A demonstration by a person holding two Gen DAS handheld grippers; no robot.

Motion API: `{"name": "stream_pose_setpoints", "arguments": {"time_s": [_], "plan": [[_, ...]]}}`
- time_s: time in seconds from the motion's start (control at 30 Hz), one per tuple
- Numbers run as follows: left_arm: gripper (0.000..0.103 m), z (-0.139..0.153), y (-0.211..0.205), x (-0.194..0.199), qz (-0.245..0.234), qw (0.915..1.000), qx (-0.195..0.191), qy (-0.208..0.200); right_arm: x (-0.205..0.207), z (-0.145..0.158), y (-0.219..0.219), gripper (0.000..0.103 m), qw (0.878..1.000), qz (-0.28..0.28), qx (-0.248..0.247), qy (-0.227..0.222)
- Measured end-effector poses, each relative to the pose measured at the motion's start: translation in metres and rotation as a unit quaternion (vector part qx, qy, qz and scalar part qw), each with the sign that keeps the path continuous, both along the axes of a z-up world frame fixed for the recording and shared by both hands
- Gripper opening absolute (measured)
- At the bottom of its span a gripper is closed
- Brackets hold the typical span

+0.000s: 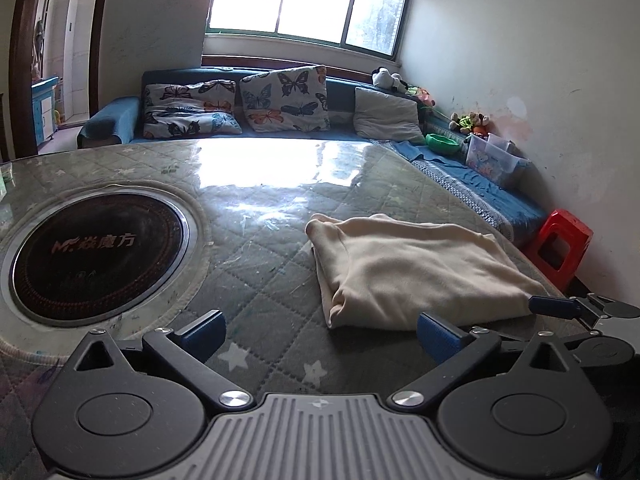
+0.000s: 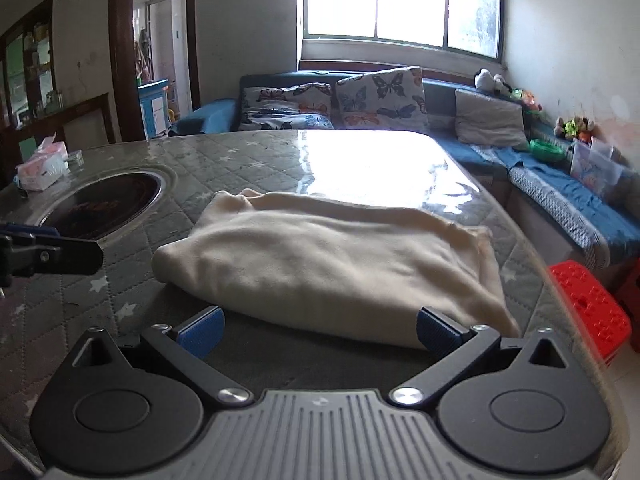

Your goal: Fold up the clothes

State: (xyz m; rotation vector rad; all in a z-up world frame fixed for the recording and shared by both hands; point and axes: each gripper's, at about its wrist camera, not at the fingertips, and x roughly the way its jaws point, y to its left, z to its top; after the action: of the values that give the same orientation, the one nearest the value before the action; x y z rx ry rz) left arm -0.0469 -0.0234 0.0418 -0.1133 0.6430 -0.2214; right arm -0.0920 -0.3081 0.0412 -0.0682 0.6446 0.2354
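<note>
Jaws wide on both grippers, nothing between them. Left gripper [image 1: 320,334] sits low over the bench [image 1: 260,264], its blue pads apart, w/ its right pad just beside the near edge of the cream garment [image 1: 416,272]. Right gripper [image 2: 318,330] faces the garment's near fold straight on, pads either side of bare bench just short of the cloth. Garment lies folded into a thick rectangle on the quilted cover, near the bench's right edge. Round cooktop [image 1: 100,244] set into the bench to the garment's left, well apart. Red stool [image 2: 588,312] beside the bench.
</note>
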Motion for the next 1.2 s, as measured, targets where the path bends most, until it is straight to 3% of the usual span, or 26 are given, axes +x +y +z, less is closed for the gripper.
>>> {"name": "stream_pose_setpoints", "arguments": {"time_s": [1.2], "plan": [[0.103,-0.009,-0.02,-0.027,-0.026,0.9994,0.022,0.0,-0.028,-0.014,-0.002,0.103,0.999,-0.015,0.034,0.014]]}}
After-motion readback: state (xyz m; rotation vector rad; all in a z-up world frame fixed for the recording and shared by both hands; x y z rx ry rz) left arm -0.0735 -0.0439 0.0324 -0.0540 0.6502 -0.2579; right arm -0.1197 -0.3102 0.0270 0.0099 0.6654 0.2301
